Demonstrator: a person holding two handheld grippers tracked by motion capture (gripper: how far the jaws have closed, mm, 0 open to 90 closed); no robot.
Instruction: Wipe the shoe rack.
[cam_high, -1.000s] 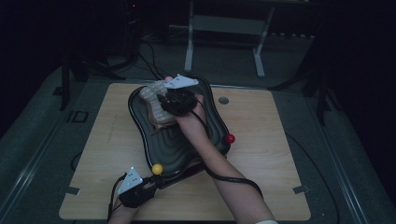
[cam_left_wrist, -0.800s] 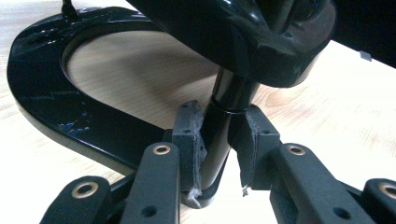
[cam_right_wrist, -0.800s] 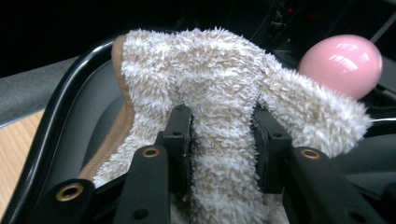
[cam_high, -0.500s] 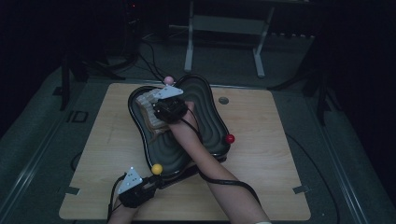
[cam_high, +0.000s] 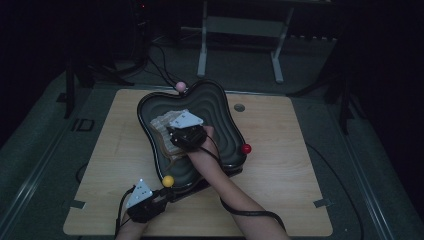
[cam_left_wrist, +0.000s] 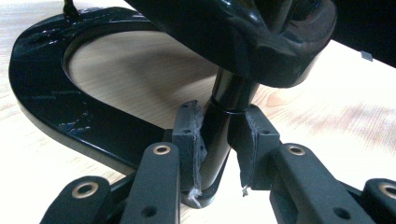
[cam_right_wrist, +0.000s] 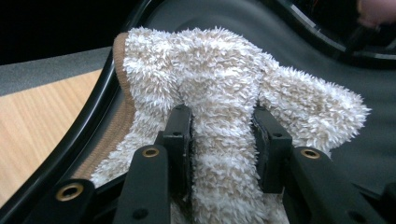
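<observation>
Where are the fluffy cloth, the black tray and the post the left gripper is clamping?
fluffy cloth (cam_right_wrist: 219, 60), right gripper view, on its bunched top above the jaws.
black tray (cam_high: 220, 107), high view, on its bare ribbed inside.
black post (cam_left_wrist: 224, 112), left gripper view, on its shaft between the pads.

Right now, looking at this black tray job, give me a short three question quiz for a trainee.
1. True or false: the right gripper is shut on the fluffy cream towel.
2. What does the left gripper clamp? A) the yellow ball, B) the black round post under the tray, C) the table edge.
3. Where does the towel lie: inside the black wavy-rimmed tray or on the light wooden table?

Key: 1 true: its pads press the pile. 2 B: the black round post. 3 inside the tray, against its rim.
</observation>
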